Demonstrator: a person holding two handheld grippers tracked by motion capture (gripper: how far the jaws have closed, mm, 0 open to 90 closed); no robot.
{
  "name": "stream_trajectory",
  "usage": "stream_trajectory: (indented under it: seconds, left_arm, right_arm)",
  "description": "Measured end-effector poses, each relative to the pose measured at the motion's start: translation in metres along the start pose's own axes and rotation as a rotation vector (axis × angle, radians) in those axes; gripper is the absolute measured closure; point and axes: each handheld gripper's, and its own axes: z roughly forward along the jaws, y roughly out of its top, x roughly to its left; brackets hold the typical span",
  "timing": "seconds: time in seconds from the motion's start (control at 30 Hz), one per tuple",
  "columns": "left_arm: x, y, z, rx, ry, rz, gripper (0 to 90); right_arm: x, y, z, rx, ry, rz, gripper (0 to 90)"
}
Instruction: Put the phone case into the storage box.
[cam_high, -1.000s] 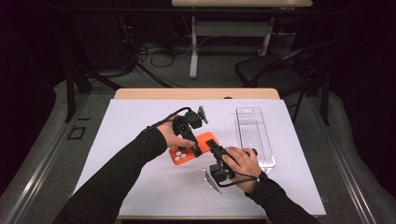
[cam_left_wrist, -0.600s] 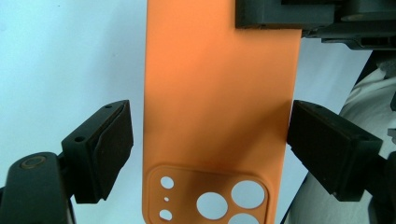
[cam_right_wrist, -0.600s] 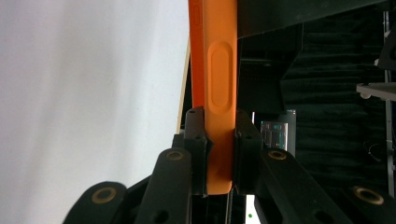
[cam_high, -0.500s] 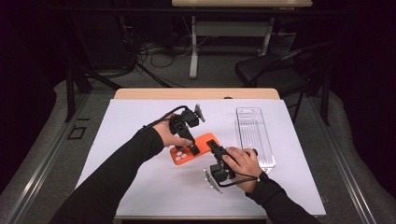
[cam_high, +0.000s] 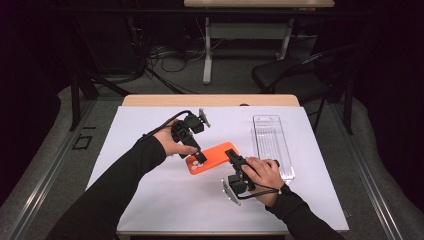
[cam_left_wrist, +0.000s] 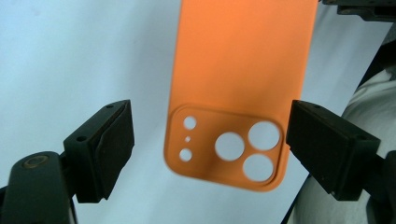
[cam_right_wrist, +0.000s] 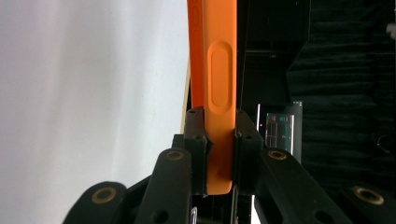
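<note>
- Case (cam_high: 212, 156): we read it as a light, thin shell of orange rubbery plastic, matte and grippy. It sits above the white table cover (cam_high: 150, 200), between the two hands.
- Right gripper (cam_right_wrist: 219, 154): its jaws are clamped on one long edge of the case, near the end away from the camera cutouts, pads pressing either face. In the right gripper view the edge stands upright with a raised oval button moulded into it.
- Left gripper (cam_left_wrist: 205, 144): its jaws stand apart with the cutout end of the case between them; neither pad seems to touch it, though the right pad sits very close to the rim.
- Handling, as we judge it: the shell should flex and twist if squeezed across its width, so a hold on the thicker rim or corners is safer than on the flat back. The window area is weakest.
- Tray (cam_high: 272, 145): clear, hard plastic, long and ribbed, lying flat to the right, apart from the case.
</note>
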Motion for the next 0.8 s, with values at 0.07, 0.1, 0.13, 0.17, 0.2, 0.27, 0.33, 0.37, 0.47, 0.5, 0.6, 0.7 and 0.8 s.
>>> stream_trajectory:
  seconds: [0.07,0.1,0.13,0.17,0.2,0.27,0.33,0.37,0.47,0.5,0.6,0.7,0.8]
  left_arm:
    - [0.003,-0.004,-0.003,-0.007,0.002,-0.008,15.7]
    - [0.004,-0.006,-0.005,-0.010,0.005,-0.013,15.7]
    - [0.006,-0.008,-0.006,-0.015,0.002,-0.017,15.7]
    - [0.007,-0.010,-0.006,-0.016,0.006,-0.016,15.8]
    - [0.008,-0.012,-0.007,-0.017,0.008,-0.021,15.7]
    - [0.011,-0.015,-0.008,-0.024,0.009,-0.029,15.8]
    - [0.013,-0.019,-0.009,-0.029,0.016,-0.038,15.8]
    - [0.014,-0.020,-0.010,-0.027,0.018,-0.039,15.8]
    - [0.016,-0.022,-0.010,-0.036,0.018,-0.047,16.0]
    - [0.017,-0.023,-0.010,-0.037,0.016,-0.046,16.1]
    - [0.017,-0.024,-0.009,-0.038,0.019,-0.046,16.4]
    - [0.019,-0.026,-0.011,-0.046,0.021,-0.051,16.5]
    - [0.022,-0.030,-0.012,-0.052,0.026,-0.059,16.8]
  right_arm:
    - [0.000,-0.001,-0.001,0.001,0.000,0.013,80.3]
    - [0.000,-0.001,-0.001,0.001,0.003,0.019,80.2]
    - [0.000,-0.002,-0.002,0.005,0.005,0.018,80.2]
    - [0.000,-0.002,-0.003,0.005,0.007,0.018,80.3]
    - [0.000,-0.003,-0.003,0.005,0.008,0.020,80.3]
    - [0.000,-0.003,-0.004,0.002,0.008,0.040,80.3]
    - [-0.001,-0.004,-0.005,0.007,0.013,0.040,80.3]
    - [-0.001,-0.004,-0.005,0.004,0.011,0.050,80.3]
    - [-0.001,-0.005,-0.005,0.005,0.013,0.060,80.3]
    - [-0.001,-0.005,-0.005,0.004,0.013,0.062,80.3]
    - [-0.002,-0.004,-0.005,0.005,0.018,0.053,80.3]
    - [-0.001,-0.004,-0.006,0.005,0.014,0.069,80.2]
    - [-0.001,-0.006,-0.007,0.005,0.017,0.085,80.3]
